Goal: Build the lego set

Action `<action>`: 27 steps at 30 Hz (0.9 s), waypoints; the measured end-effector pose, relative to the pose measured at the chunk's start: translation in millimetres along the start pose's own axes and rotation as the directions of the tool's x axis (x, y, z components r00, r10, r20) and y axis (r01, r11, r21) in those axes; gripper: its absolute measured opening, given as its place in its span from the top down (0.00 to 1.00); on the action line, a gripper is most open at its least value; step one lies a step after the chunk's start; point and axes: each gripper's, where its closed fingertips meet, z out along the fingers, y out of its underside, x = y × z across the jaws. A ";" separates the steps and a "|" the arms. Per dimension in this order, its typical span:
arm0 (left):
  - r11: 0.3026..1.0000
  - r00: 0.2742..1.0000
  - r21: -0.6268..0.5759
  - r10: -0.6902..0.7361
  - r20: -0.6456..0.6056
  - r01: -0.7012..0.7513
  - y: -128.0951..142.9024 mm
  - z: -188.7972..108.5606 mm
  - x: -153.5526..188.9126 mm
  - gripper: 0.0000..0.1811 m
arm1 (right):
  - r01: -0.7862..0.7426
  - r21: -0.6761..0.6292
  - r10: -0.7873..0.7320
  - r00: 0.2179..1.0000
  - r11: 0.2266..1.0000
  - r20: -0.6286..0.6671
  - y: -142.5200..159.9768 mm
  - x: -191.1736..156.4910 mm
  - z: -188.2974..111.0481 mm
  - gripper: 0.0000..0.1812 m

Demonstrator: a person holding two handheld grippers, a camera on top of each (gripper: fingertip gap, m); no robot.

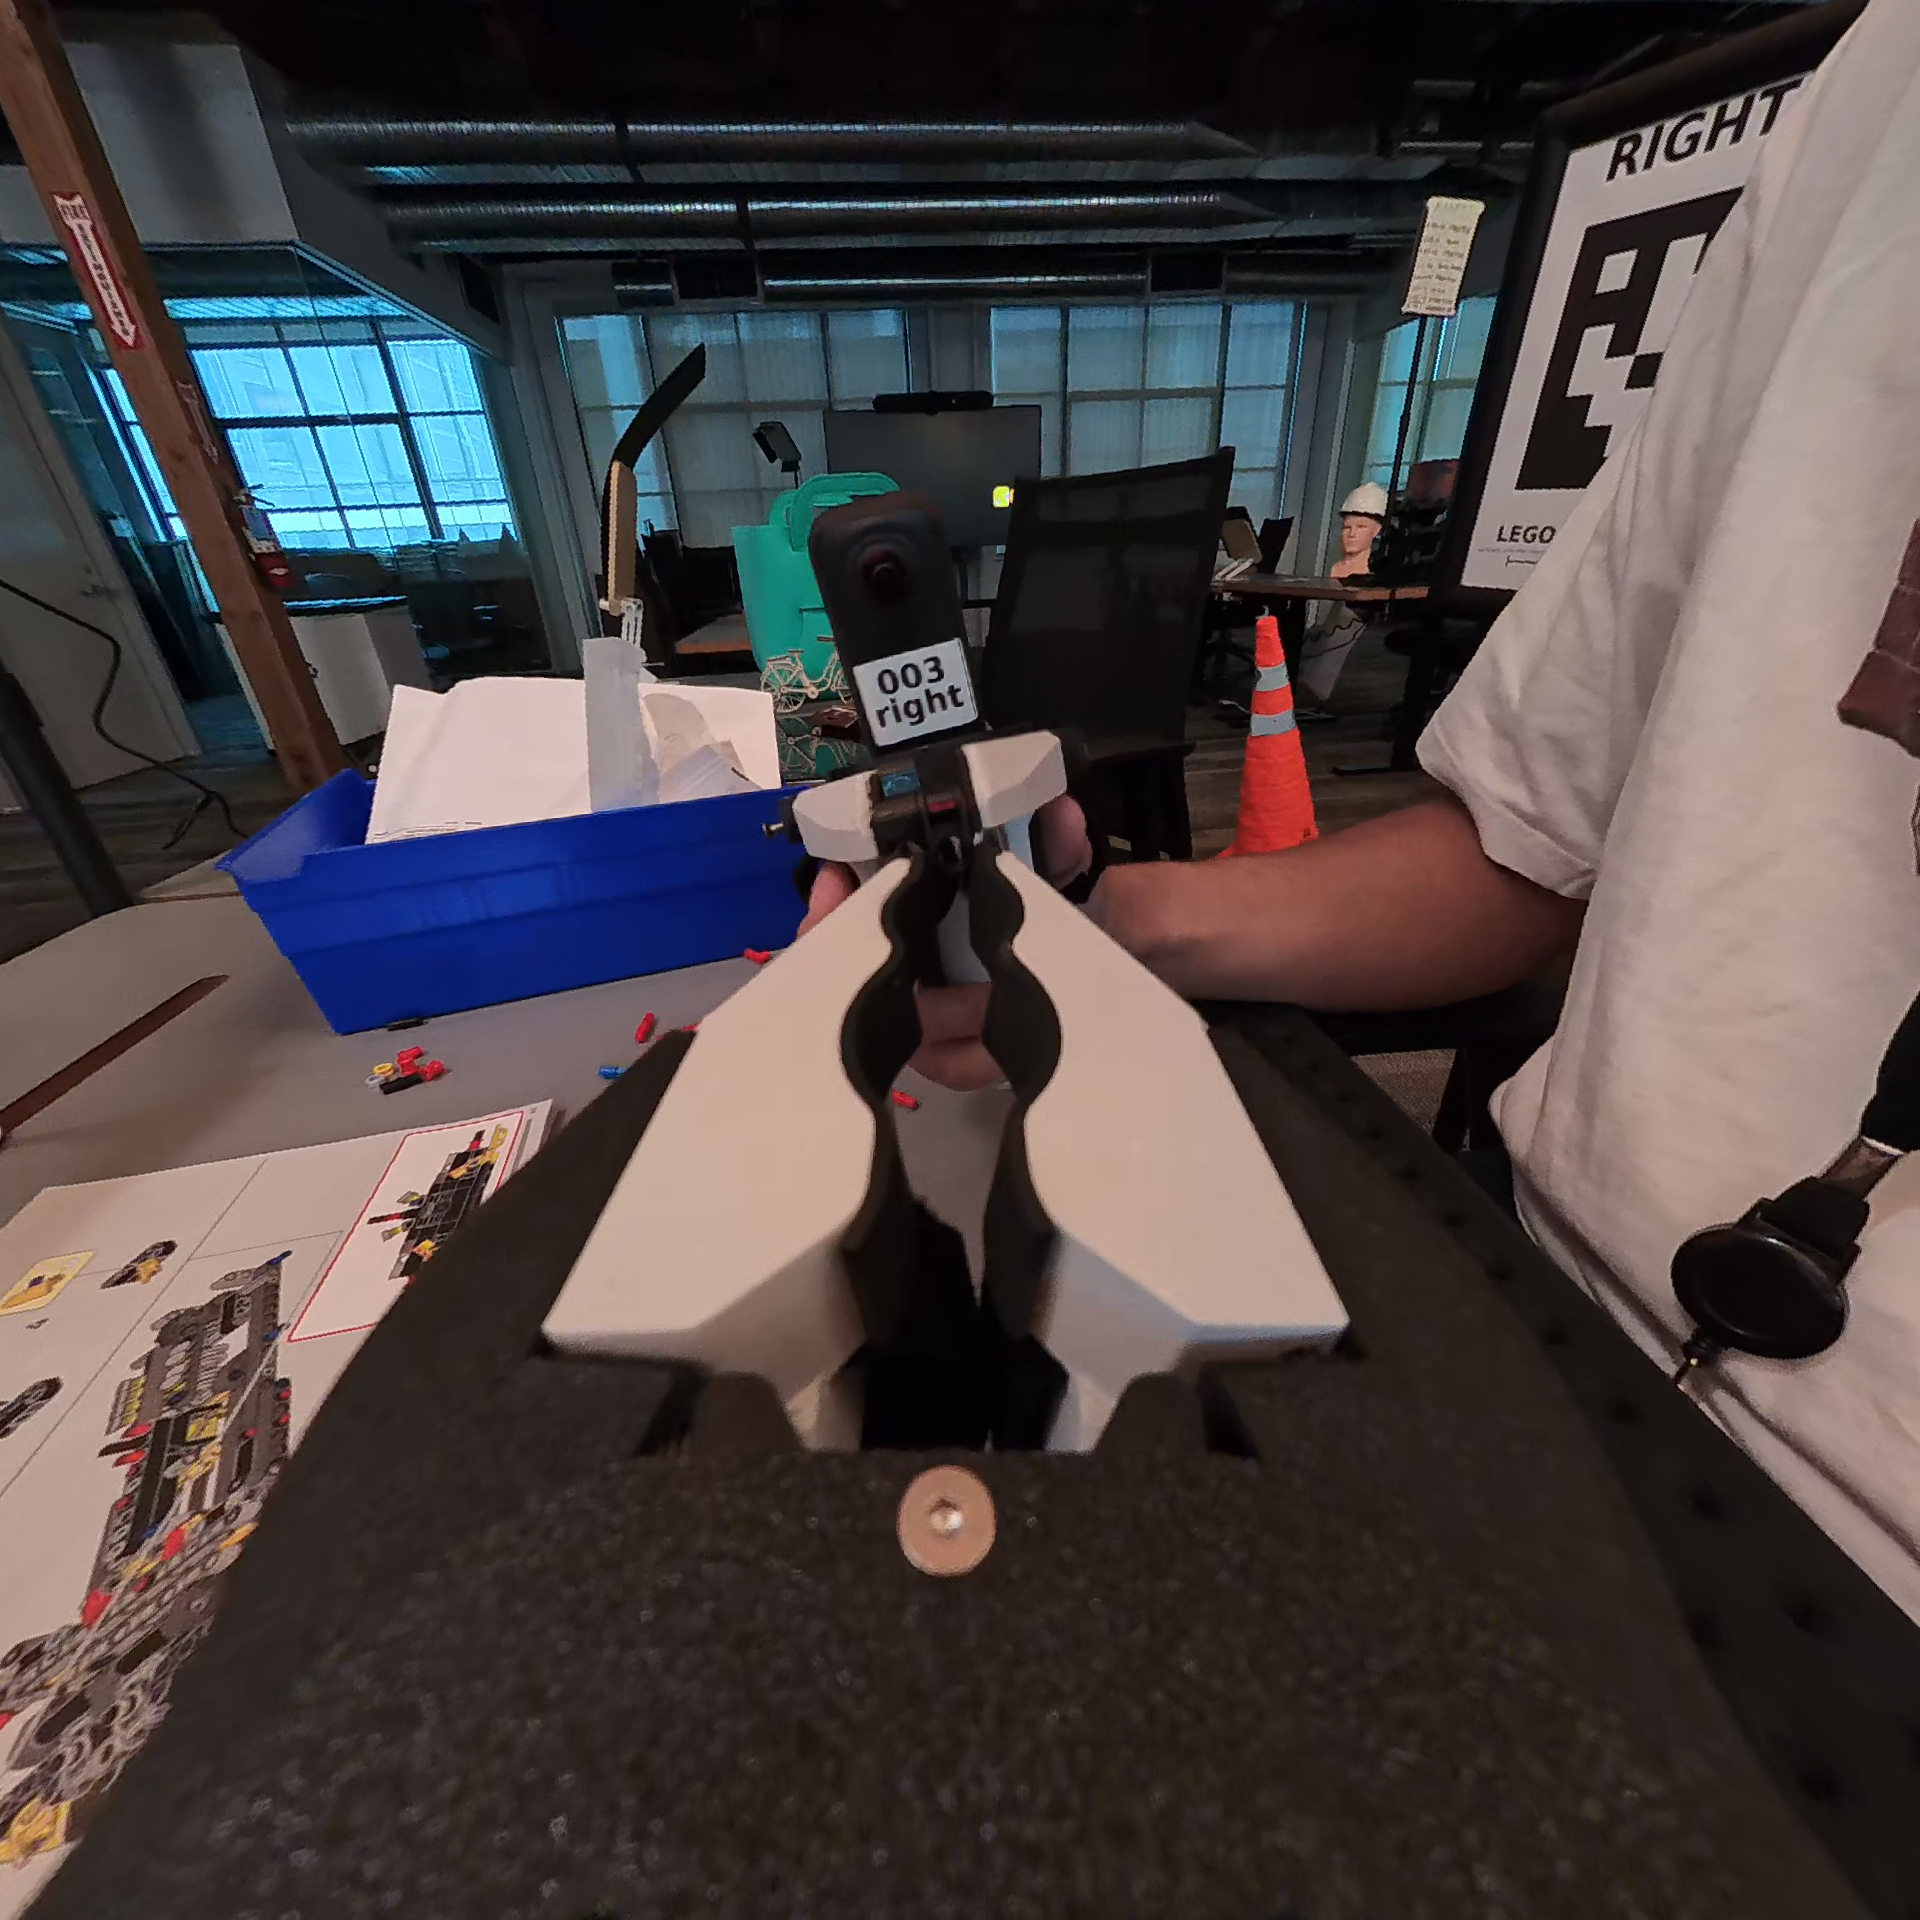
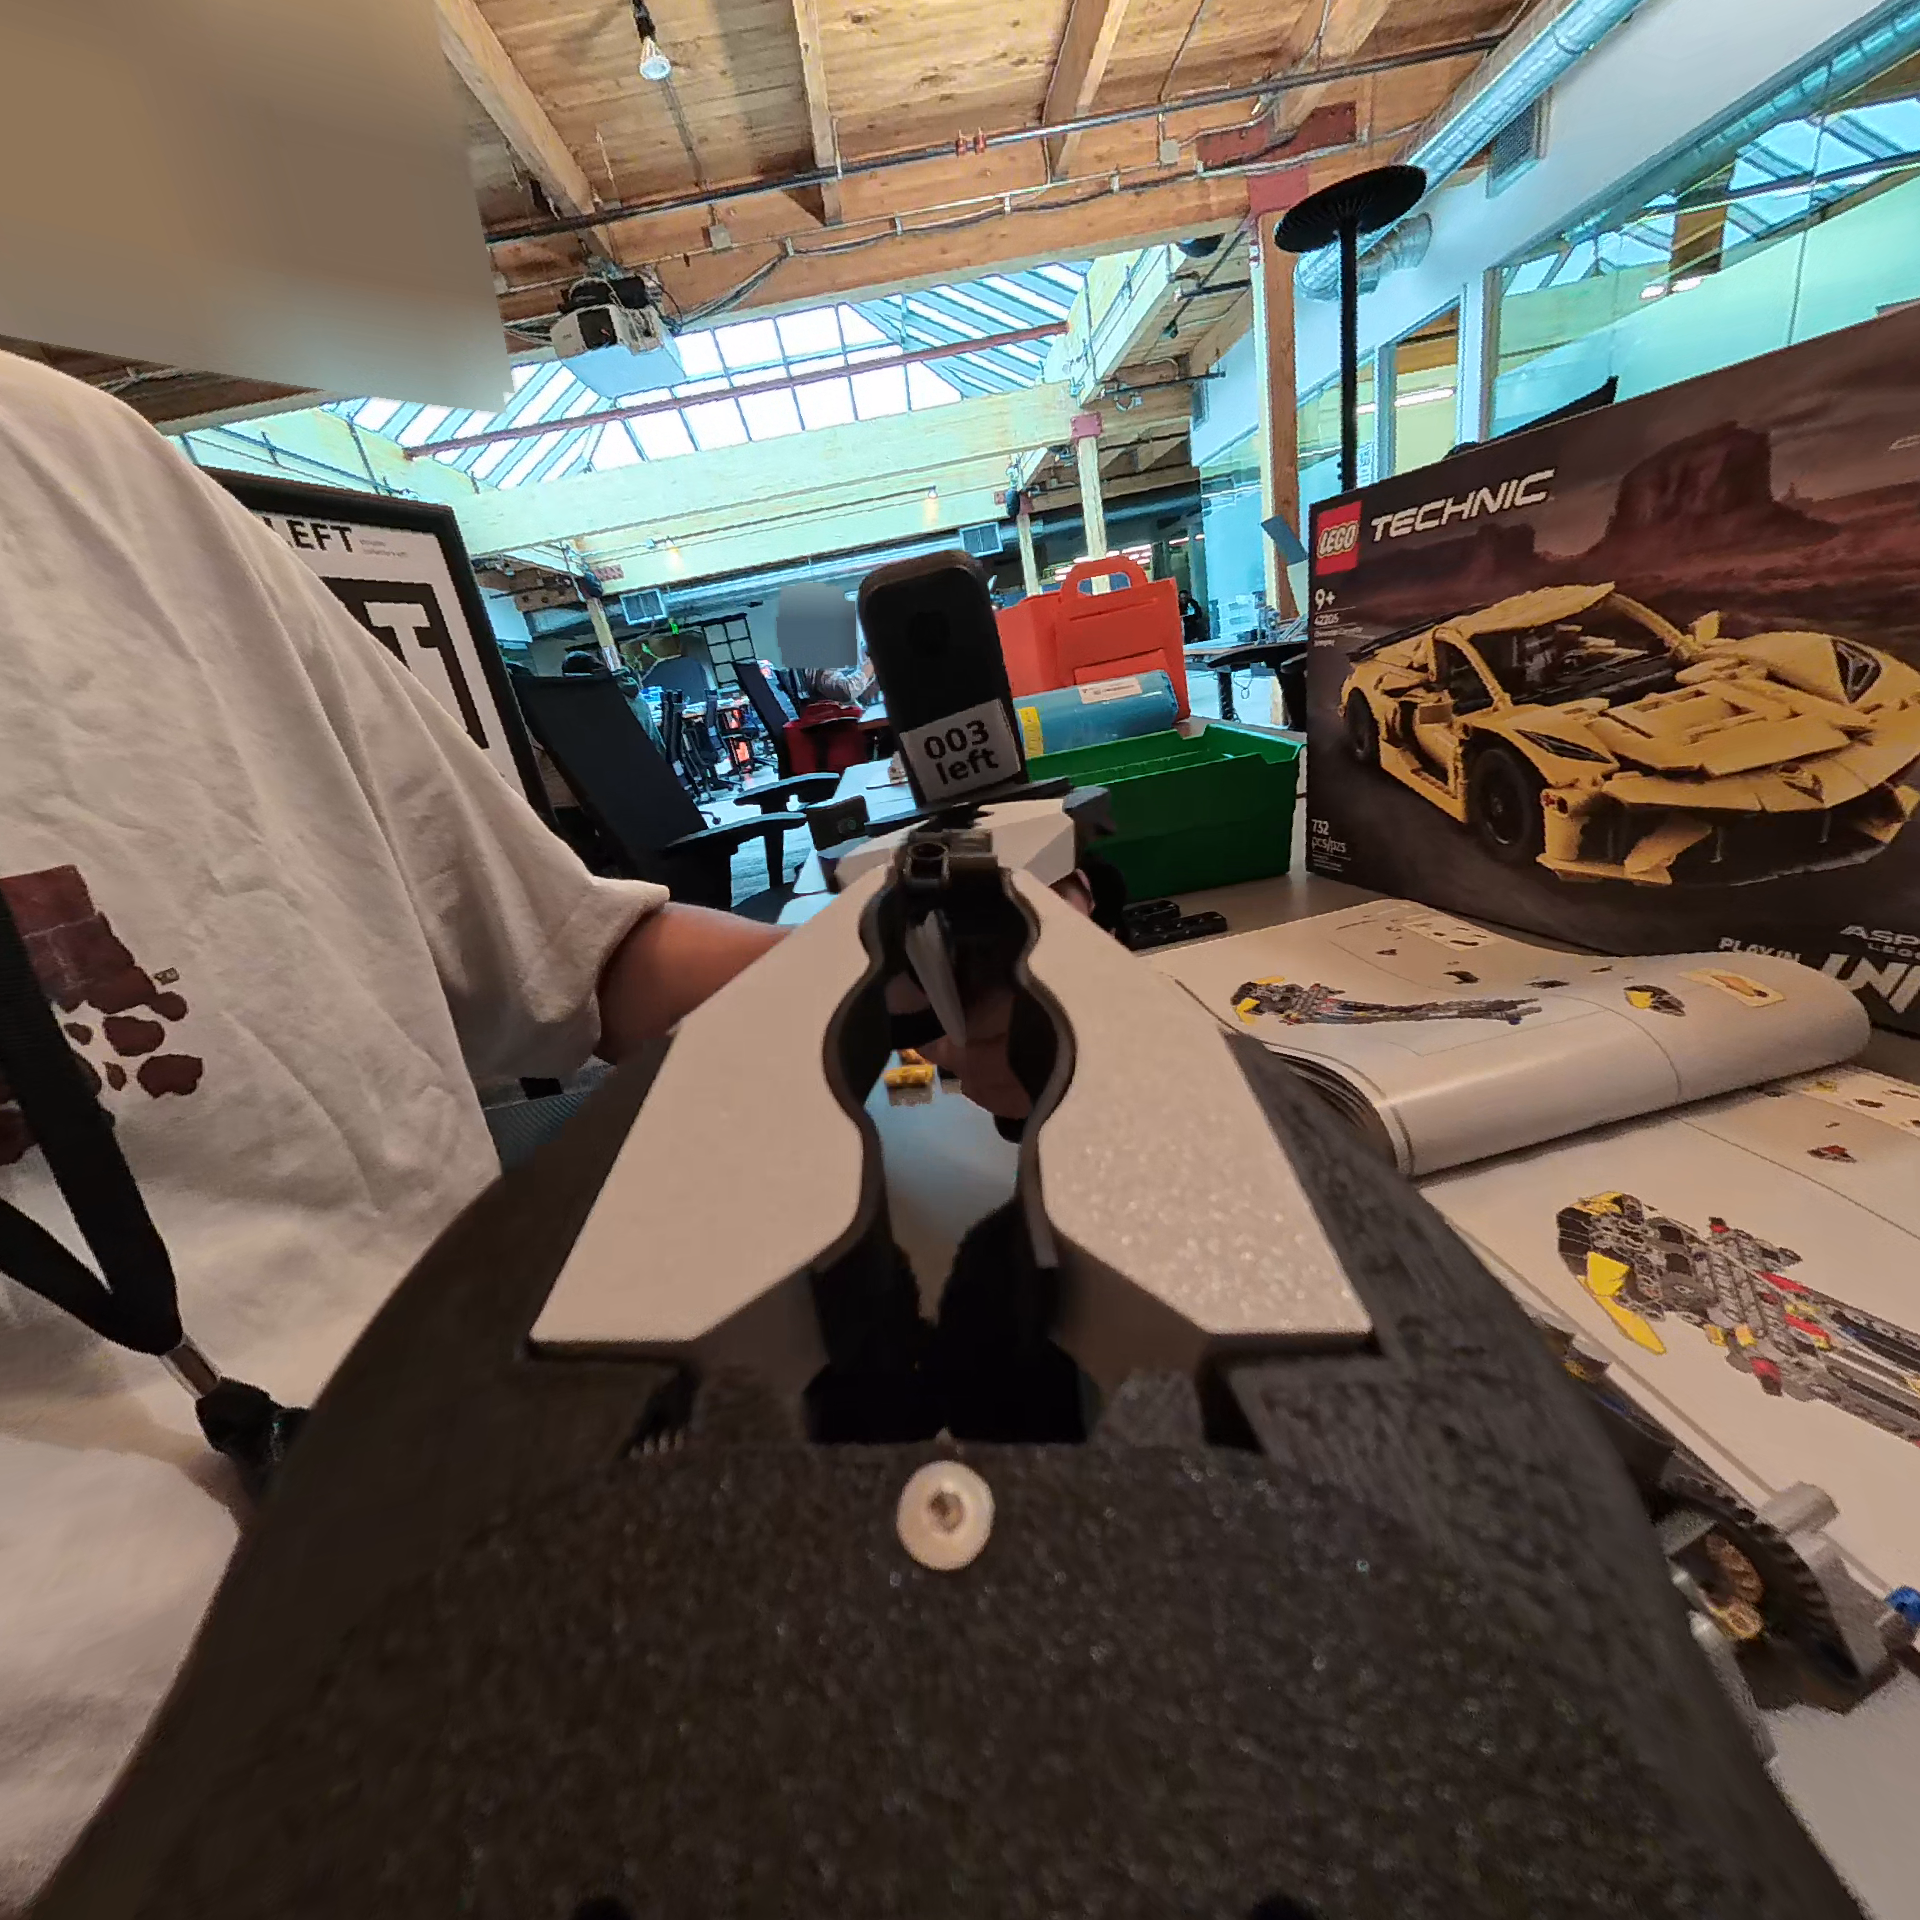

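At the near edge of both wrist views, my two grippers point at each other, tip to tip, above the grey table [image 1: 156, 997]. My right gripper [image 2: 940, 868] is drawn narrow and pinches a small dark lego piece [image 2: 928, 856] with a round hole at its fingertips. My left gripper [image 1: 951, 862] is equally narrow, its tips just in front of the other gripper's head. I cannot tell whether it grips anything.

Beside the grippers lies the open instruction booklet [image 1: 156, 1351], showing printed drawings of the chassis. A partly built model [image 2: 1766, 1579] with a dark wheel sits at the booklet's near edge in the right wrist view, partly hidden. A small yellow piece [image 2: 912, 1075] rests on the table between my right gripper's fingers.

Farther out, loose red, yellow and black pieces [image 1: 410, 1068] are scattered before a blue bin [image 1: 520, 914] holding white paper bags [image 1: 499, 758]. On the opposite side stand a green tray [image 2: 1195, 821] and the set's box [image 2: 1610, 707], upright behind the booklet. An orange cone [image 1: 1273, 769] stands on the floor beyond.
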 end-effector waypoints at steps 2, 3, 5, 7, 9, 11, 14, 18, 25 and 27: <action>1.000 1.000 0.003 0.007 0.009 -0.007 -0.3 0.6 -0.4 0.98 | 0.003 0.002 -0.003 1.000 1.000 -0.005 -0.9 0.3 -0.4 0.91; 1.000 1.000 0.000 0.013 0.020 -0.013 0.3 0.7 -2.0 0.98 | 0.034 -0.005 -0.034 0.999 0.999 -0.027 -0.9 1.9 -0.5 0.92; 0.999 0.999 -0.026 0.027 0.040 -0.026 4.4 -0.3 -5.7 0.98 | 0.072 -0.038 -0.074 0.995 0.997 -0.072 2.0 6.4 -0.9 0.92; 0.995 0.996 -0.084 0.051 0.067 -0.045 12.5 -1.8 -11.4 0.98 | 0.124 -0.093 -0.134 0.984 0.988 -0.120 7.9 12.7 -2.7 0.92; 0.979 0.989 -0.195 0.089 0.120 -0.064 26.8 -6.4 -22.4 0.98 | 0.197 -0.175 -0.229 0.955 0.965 -0.189 12.2 23.4 -10.0 0.92; 0.953 0.980 -0.299 0.104 0.170 -0.049 40.3 -12.9 -34.0 0.94 | 0.259 -0.317 -0.347 0.900 0.913 -0.264 21.3 39.1 -28.6 0.92; 0.880 0.988 -0.468 -0.015 0.155 0.087 74.8 -15.7 -26.4 0.91 | 0.302 -0.593 -0.562 0.764 0.746 -0.318 47.6 62.9 -68.5 0.92; 0.762 0.963 -0.591 -0.186 0.193 0.265 114.1 0.7 -8.4 0.86 | 0.238 -0.666 -0.612 0.678 0.707 -0.407 75.0 75.2 -100.7 0.92; 0.636 0.962 -0.727 -0.103 0.251 0.258 152.4 5.3 -18.2 0.84 | 0.250 -0.693 -0.645 0.654 0.676 -0.394 79.6 77.4 -107.2 0.92; 0.625 0.966 -0.739 -0.112 0.234 0.251 153.1 6.7 -19.0 0.84 | 0.242 -0.682 -0.628 0.668 0.691 -0.399 80.6 77.1 -107.8 0.91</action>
